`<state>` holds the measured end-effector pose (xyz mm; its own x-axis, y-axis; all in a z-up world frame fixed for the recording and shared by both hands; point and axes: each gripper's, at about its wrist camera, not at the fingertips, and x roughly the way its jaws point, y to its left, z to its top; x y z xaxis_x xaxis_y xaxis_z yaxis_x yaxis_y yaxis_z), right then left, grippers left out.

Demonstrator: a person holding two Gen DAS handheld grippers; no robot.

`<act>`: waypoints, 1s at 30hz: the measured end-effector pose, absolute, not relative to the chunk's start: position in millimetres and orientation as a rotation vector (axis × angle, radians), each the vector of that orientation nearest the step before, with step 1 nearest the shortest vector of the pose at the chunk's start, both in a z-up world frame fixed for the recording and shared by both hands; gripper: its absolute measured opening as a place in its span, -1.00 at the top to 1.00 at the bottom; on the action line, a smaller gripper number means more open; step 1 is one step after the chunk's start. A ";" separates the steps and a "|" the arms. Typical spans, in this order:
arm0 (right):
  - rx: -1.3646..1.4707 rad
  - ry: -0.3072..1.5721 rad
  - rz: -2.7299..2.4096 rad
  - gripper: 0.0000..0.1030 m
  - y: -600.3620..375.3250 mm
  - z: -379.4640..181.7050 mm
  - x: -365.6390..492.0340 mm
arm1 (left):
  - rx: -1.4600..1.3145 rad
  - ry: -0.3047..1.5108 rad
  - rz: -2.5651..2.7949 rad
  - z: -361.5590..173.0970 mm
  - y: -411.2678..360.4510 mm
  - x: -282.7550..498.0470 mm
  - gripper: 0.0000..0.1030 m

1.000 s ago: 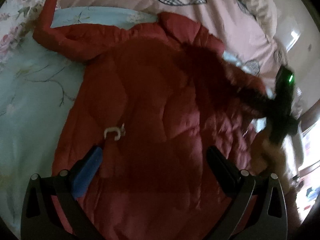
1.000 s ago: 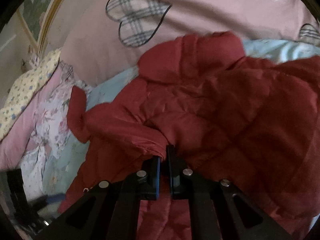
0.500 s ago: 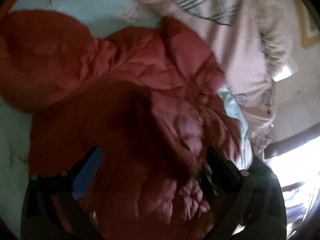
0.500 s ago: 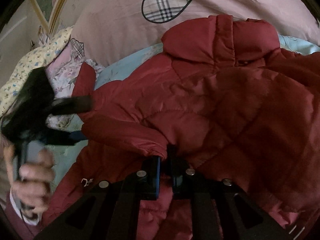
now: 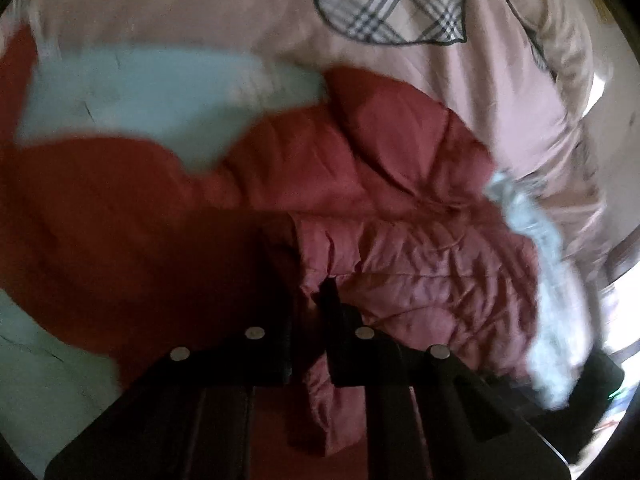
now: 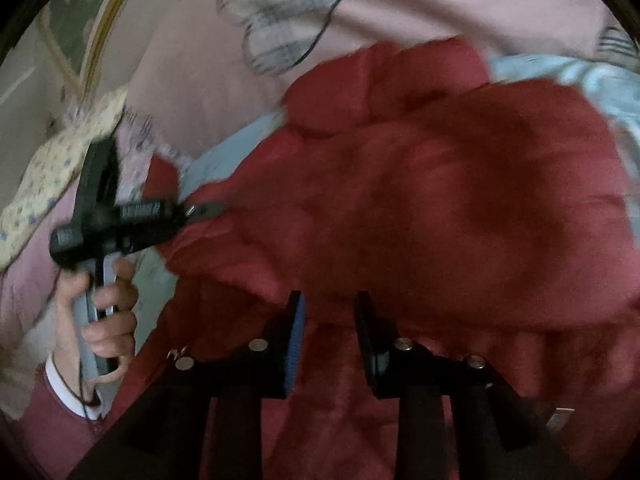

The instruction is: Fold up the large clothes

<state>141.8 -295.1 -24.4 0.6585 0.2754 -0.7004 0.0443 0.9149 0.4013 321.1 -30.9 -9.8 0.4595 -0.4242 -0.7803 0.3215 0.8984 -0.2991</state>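
A large dark red quilted jacket [image 5: 380, 184] lies spread on a bed, its collar toward the pink quilt. My left gripper [image 5: 310, 300] is shut on a fold of the jacket's sleeve cuff, which bunches between its fingers. In the right wrist view the jacket [image 6: 460, 184] fills the middle. My right gripper [image 6: 328, 304] is partly open just above the red fabric, with nothing between its fingers. The left gripper also shows in the right wrist view [image 6: 200, 210], held in a hand, pinching the jacket's edge.
A pink quilt with plaid hearts [image 5: 392, 4] lies behind the jacket. A light blue floral sheet [image 5: 132, 96] is under it. A yellow floral pillow [image 6: 48, 172] is at far left. Bright light falls at the right edge [image 5: 624, 332].
My left gripper went from wide open to shut on the sleeve cuff. My right gripper let go of the jacket fold and opened partway. Both views are motion-blurred.
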 end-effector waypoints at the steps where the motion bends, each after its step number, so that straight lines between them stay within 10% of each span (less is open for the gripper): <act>1: 0.412 0.836 0.109 0.45 -304.0 -20.3 139.8 | -0.075 0.969 -0.448 -7.5 -31.5 319.6 0.80; 9: 0.363 0.832 -0.092 0.46 -366.6 -15.4 163.7 | 0.161 0.890 -0.340 -18.2 -43.9 309.3 0.74; 14: 0.354 0.920 -0.114 0.48 -371.3 -49.6 175.5 | 0.149 0.836 -0.257 -6.9 -24.1 292.2 0.26; 30: 0.388 0.933 -0.129 0.48 -370.2 -39.4 163.7 | 0.146 1.038 -0.358 -61.7 -61.0 288.3 0.22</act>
<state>163.7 -370.2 -39.4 0.5936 0.0580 -0.8027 0.2737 0.9234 0.2692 288.3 -61.0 -61.7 0.4564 -0.2208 -0.8620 0.3576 0.9325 -0.0496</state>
